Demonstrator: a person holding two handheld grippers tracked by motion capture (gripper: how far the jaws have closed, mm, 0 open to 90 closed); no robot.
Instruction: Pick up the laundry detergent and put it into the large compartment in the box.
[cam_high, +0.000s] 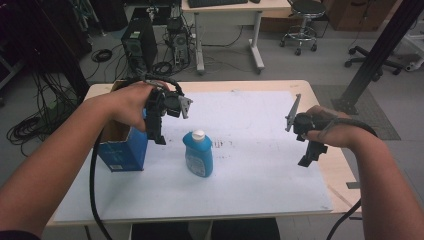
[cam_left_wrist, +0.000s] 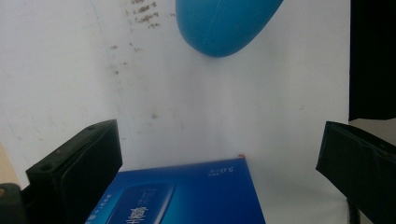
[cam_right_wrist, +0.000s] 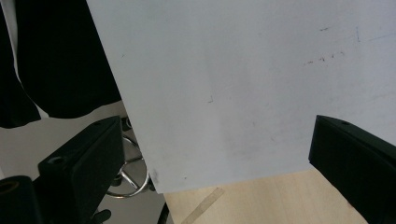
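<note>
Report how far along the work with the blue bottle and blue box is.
Done: nothing visibly. The blue bottle stands upright on the white sheet, beside the open blue box. In hand: the left gripper hovers open by the box. The right gripper is open, empty. Left: any grasp or placing.

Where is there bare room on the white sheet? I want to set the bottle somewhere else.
The widest free patch runs from the blue bottle to the right claw, reaching the white sheet's far edge. The strip along the near edge is bare too. It is crowded at the left, where the blue box and left claw stand close beside the bottle.
</note>
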